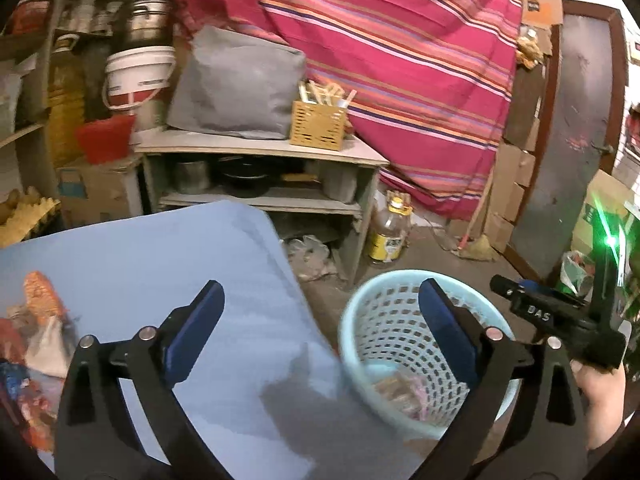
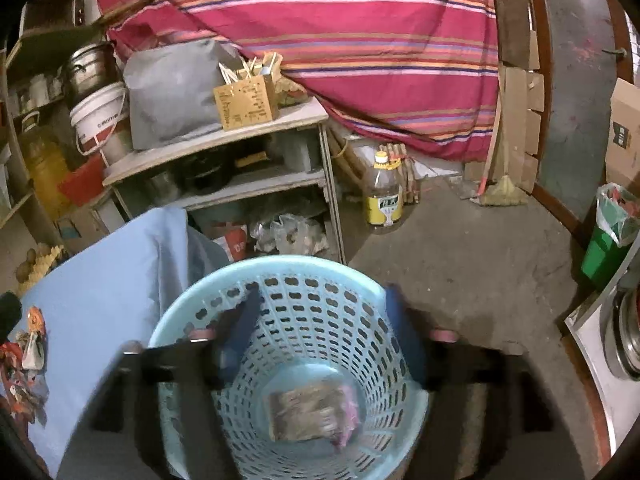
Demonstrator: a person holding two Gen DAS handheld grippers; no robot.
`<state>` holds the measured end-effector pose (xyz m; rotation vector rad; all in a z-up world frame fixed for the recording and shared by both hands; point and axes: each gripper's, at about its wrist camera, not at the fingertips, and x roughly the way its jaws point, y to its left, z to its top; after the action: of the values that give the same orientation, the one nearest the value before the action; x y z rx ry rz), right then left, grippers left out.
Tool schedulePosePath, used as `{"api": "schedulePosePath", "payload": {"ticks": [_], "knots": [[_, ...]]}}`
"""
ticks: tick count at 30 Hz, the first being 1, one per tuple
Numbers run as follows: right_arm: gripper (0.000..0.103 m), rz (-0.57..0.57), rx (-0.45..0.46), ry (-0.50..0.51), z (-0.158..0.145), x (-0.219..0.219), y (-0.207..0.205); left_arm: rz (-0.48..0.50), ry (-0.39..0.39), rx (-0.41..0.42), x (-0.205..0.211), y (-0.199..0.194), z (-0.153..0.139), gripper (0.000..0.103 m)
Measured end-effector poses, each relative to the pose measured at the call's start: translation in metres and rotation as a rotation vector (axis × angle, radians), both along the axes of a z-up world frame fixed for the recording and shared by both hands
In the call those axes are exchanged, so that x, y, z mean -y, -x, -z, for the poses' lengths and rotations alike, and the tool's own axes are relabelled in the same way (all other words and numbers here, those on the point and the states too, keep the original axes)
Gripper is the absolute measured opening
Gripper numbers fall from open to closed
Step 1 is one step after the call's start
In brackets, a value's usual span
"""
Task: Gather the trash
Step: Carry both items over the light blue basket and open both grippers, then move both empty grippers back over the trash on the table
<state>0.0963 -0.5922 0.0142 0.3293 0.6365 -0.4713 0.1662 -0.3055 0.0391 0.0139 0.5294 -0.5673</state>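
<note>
While the left gripper (image 1: 320, 304) stands wide apart and empty at lower centre, over the blue table (image 1: 140, 264) edge, the right gripper (image 2: 320, 320) hangs spread, holding nothing, above the basket (image 2: 180, 320). A wrapper (image 2: 308, 412) lies on the basket's floor, and more trash (image 1: 36, 320) sits at the table's left edge.

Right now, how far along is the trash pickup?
Done: one clear plastic wrapper lies in the pale blue perforated plastic basket. In hand: nothing; the left claw and right claw stand open. Left: the orange and red wrappers on the blue tablecloth.
</note>
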Motion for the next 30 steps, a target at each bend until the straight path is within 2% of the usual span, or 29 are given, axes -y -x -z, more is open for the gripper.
{"api": "schedulePosePath", "payload": {"ticks": [5, 7, 11, 12, 19, 24, 30], "knots": [[0.072, -0.014, -0.010, 0.025, -0.003, -0.017, -0.004, -0.066, 0.008, 0.004, -0.041, 0.001, -0.006, 0.097], [0.080, -0.025, -0.012, 0.030, -0.004, -0.025, -0.005, -0.096, 0.013, 0.012, -0.062, 0.003, -0.010, 0.097], [0.085, -0.054, 0.012, 0.042, -0.011, -0.049, -0.007, -0.175, -0.002, 0.034, -0.107, 0.007, -0.018, 0.098], [0.091, -0.060, 0.023, 0.041, -0.014, -0.054, -0.007, -0.189, -0.004, 0.038, -0.117, 0.007, -0.020, 0.097], [0.097, -0.102, 0.077, 0.048, -0.027, -0.104, -0.015, -0.338, -0.053, 0.077, -0.202, 0.011, -0.024, 0.098], [0.098, -0.095, 0.084, 0.069, -0.032, -0.138, -0.022, -0.406, -0.053, 0.102, -0.248, 0.018, -0.024, 0.098], [0.099, -0.087, 0.112, 0.158, -0.044, -0.189, -0.020, -0.472, -0.048, 0.130, -0.294, 0.032, -0.022, 0.098]]}}
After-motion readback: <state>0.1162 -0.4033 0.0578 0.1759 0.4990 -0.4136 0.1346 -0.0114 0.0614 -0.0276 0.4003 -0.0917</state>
